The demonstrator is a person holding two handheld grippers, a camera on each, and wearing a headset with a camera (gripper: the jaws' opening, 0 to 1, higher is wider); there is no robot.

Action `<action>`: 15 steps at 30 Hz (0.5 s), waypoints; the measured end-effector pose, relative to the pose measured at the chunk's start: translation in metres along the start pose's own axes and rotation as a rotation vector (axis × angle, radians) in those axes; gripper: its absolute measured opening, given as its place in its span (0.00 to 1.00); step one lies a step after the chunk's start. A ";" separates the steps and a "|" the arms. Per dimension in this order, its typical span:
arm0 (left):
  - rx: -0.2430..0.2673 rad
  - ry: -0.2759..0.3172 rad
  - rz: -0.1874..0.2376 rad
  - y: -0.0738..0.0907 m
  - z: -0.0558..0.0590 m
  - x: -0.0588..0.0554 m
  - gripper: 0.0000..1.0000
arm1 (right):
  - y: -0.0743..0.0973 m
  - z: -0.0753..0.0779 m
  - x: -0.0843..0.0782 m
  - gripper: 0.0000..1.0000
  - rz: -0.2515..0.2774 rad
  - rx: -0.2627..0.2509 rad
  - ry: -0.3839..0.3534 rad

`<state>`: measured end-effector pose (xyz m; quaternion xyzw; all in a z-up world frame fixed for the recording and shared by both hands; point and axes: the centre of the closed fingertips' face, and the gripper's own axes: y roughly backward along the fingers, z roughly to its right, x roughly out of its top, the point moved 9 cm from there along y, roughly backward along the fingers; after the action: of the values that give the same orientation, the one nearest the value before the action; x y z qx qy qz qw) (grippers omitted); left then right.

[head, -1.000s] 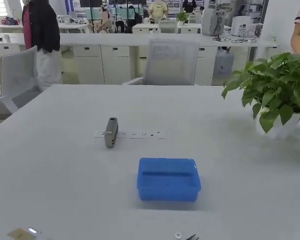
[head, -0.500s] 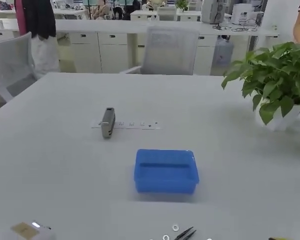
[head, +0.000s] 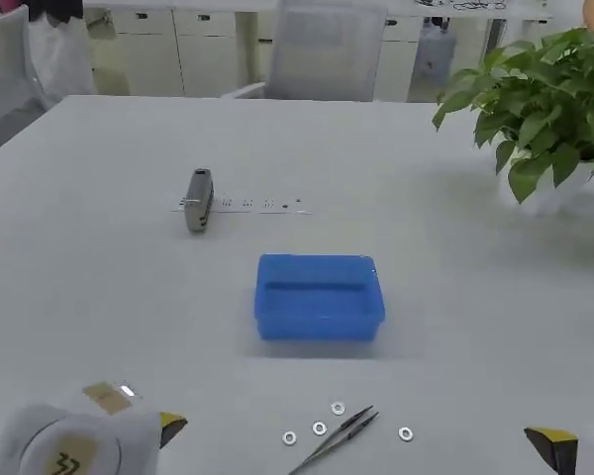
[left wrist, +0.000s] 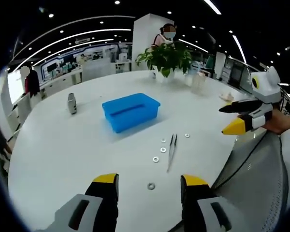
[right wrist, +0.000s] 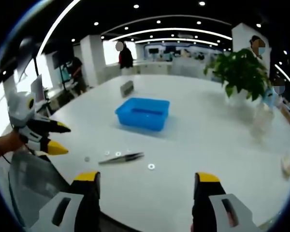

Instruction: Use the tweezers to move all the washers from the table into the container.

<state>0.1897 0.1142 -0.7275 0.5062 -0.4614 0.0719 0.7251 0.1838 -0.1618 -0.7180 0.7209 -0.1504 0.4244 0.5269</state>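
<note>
A blue container (head: 319, 297) stands open-topped in the middle of the white table. In front of it lie thin dark tweezers (head: 337, 440) with several small steel washers (head: 320, 427) scattered around them. Low at the left edge sits my left gripper (head: 170, 427), and my right gripper (head: 552, 443) is low at the right; both are short of the tweezers. In the left gripper view the left gripper (left wrist: 150, 179) is open, with one washer (left wrist: 151, 186) on the table beyond its jaws and the tweezers (left wrist: 172, 150) farther on. The right gripper (right wrist: 147, 177) is open and holds nothing, the tweezers (right wrist: 122, 157) ahead of it.
A grey metal block (head: 198, 198) lies beyond the container beside a flush socket strip (head: 247, 205). A potted plant (head: 535, 99) stands at the far right. A grey chair (head: 322, 49) sits at the table's far edge. People stand in the room behind.
The head camera has tilted down, so the tweezers, the washers and both gripper tips have come into the bottom of the picture. Nothing on the table has moved.
</note>
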 end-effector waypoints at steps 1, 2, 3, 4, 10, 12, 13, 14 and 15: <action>-0.021 -0.017 -0.007 -0.004 0.001 0.001 0.43 | 0.000 0.000 0.000 0.77 0.000 -0.002 -0.002; -0.047 -0.038 -0.023 -0.010 0.002 0.003 0.38 | 0.000 0.001 0.000 0.77 -0.001 -0.006 -0.003; -0.059 -0.049 -0.026 -0.014 0.003 0.004 0.35 | 0.000 0.001 0.000 0.77 0.000 -0.011 -0.003; -0.080 -0.058 -0.032 -0.020 0.005 0.006 0.31 | 0.000 0.001 0.000 0.76 -0.001 -0.014 -0.003; -0.144 -0.082 -0.127 -0.055 0.008 0.004 0.18 | 0.001 0.002 -0.001 0.76 -0.009 -0.029 -0.001; -0.146 -0.103 -0.141 -0.065 0.009 0.002 0.16 | 0.000 0.002 -0.001 0.75 -0.013 -0.031 -0.002; -0.153 -0.123 -0.156 -0.068 0.012 0.001 0.16 | 0.001 0.002 -0.001 0.76 -0.013 -0.033 -0.001; -0.153 -0.132 -0.153 -0.070 0.013 0.001 0.16 | 0.001 0.001 0.000 0.76 -0.010 -0.033 -0.002; -0.169 -0.144 -0.165 -0.074 0.015 0.000 0.14 | 0.001 0.001 0.000 0.75 -0.007 -0.034 -0.004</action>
<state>0.2231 0.0672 -0.7765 0.4834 -0.4736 -0.0638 0.7335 0.1838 -0.1635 -0.7178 0.7132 -0.1560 0.4184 0.5403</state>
